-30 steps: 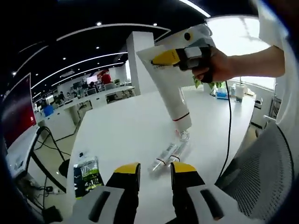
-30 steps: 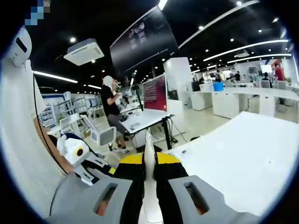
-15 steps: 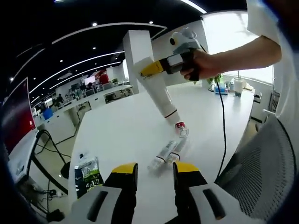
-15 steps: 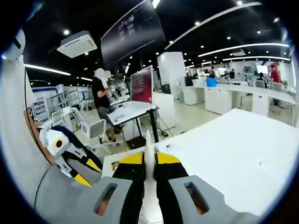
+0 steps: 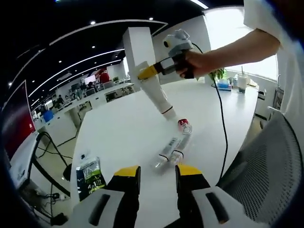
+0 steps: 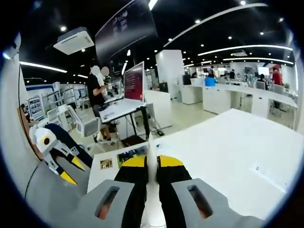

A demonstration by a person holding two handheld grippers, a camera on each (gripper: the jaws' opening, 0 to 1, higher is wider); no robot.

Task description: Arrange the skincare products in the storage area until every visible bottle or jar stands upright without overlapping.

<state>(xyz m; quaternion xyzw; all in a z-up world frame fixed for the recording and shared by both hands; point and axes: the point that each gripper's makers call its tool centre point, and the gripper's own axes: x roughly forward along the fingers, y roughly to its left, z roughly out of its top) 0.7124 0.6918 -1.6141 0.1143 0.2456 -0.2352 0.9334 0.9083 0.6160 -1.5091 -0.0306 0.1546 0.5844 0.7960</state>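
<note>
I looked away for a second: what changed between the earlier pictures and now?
The right gripper, clamped throughout on the crimped end of the large white squeeze tube, has carried it farther out over the white table and lower, so its cap now nears the surface beside the small red-capped jar. The two slim tubes lying side by side, the green-labelled sachet and the open left gripper stayed put.
</note>
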